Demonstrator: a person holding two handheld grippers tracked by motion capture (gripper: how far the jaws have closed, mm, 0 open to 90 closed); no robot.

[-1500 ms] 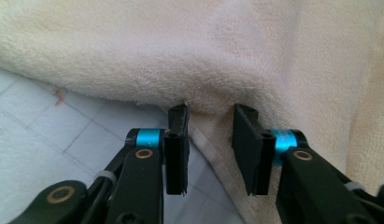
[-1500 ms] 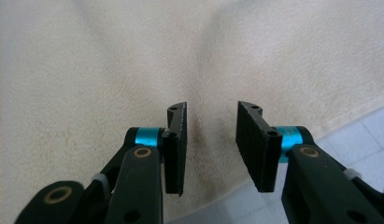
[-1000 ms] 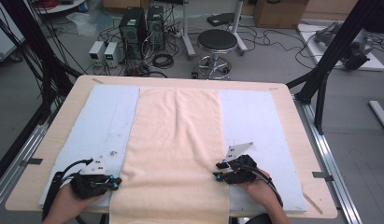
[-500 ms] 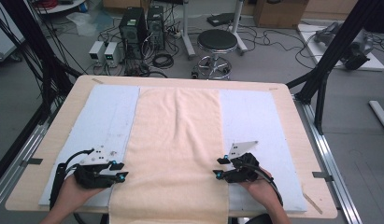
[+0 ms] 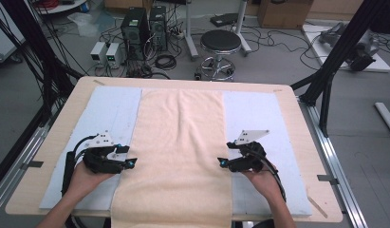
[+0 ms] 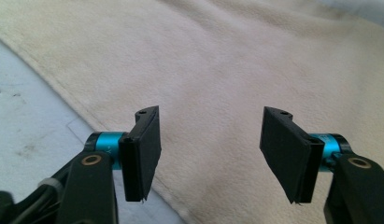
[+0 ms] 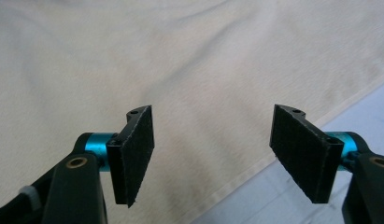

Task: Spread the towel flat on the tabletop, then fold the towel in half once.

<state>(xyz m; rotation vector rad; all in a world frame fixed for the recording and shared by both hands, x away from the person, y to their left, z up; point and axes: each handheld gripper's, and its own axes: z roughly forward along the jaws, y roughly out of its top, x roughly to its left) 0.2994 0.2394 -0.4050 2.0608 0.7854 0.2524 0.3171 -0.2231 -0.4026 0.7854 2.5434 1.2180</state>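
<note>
Lying flat down the middle of the table (image 5: 297,102), the cream towel (image 5: 181,142) runs from the upper centre of the high view to its bottom edge. The left gripper (image 5: 131,163) sits at the towel's left hem, the right gripper (image 5: 221,163) at its right hem. Both have just been opening; their jaws stand wide, nothing between them, the towel beneath and beyond.

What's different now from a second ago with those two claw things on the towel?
Both have let go. The left gripper slid outward off the beige towel to its left edge, jaws just opening, nothing between them. The right gripper opened too, barely shifting. The towel stays flat on the blue mat.
</note>
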